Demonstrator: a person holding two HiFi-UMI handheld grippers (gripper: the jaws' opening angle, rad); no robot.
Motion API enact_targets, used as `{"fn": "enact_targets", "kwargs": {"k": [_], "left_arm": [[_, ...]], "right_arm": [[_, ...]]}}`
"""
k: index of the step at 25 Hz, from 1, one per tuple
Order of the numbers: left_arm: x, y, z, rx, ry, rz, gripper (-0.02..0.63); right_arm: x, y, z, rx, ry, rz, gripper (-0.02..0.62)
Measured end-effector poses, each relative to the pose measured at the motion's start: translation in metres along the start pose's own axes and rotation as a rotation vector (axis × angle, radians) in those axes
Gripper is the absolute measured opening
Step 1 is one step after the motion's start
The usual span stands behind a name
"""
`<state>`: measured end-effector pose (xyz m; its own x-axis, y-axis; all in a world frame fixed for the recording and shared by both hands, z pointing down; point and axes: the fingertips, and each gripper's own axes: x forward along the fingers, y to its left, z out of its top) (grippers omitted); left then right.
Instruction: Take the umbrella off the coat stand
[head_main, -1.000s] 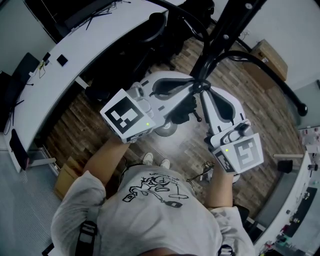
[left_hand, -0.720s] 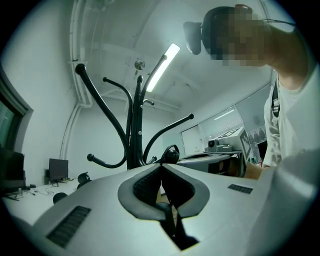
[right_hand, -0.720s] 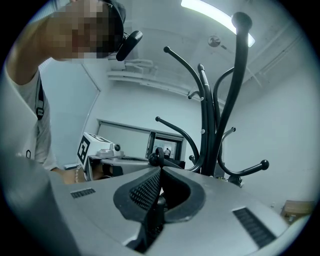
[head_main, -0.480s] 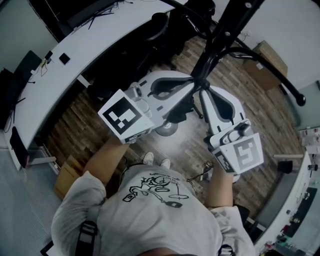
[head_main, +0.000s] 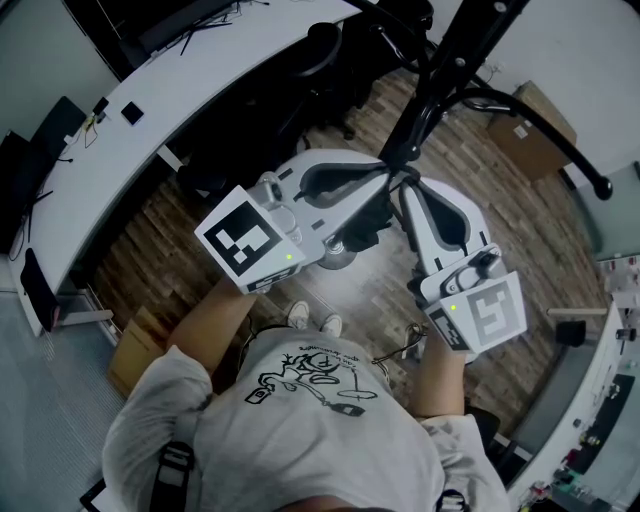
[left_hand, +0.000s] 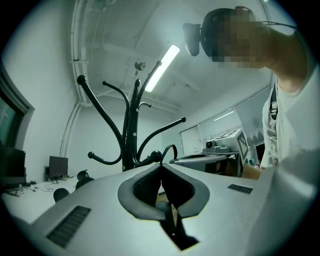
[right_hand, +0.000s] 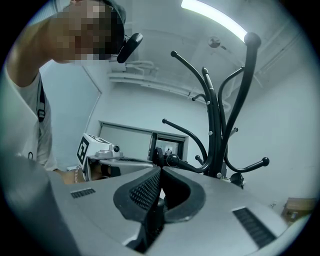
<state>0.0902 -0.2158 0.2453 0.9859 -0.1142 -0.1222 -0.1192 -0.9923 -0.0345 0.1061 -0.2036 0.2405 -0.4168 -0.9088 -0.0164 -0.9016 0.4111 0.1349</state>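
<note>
Now, you hold both tools angled up at the stand (head_main: 428, 95), tips close together by its pole, likely so either can reach a hook. Your left gripper (left_hand: 160, 165) is clenched on nothing, and so is the right gripper (right_hand: 160, 171). Umbrella not clearly made out. A thin loop (left_hand: 173, 148) beside a hook knob (left_hand: 155, 156), just past the left tips, may be its strap.
</note>
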Motion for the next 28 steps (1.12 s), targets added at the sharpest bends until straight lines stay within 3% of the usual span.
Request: {"fn": "enact_targets", "kwargs": {"k": [21,28], "left_arm": [[-0.018,-0.025,-0.033,-0.076,0.026,-0.003,0.028],[-0.029,-0.02,-0.04,-0.077,0.029,0.051,0.027]], "right_arm": [[-0.024,0.01,-0.026,0.074,0.025,-0.062,0.014],[-0.037,0.004,-0.03,0.071,0.037,-0.1,0.014]]}}
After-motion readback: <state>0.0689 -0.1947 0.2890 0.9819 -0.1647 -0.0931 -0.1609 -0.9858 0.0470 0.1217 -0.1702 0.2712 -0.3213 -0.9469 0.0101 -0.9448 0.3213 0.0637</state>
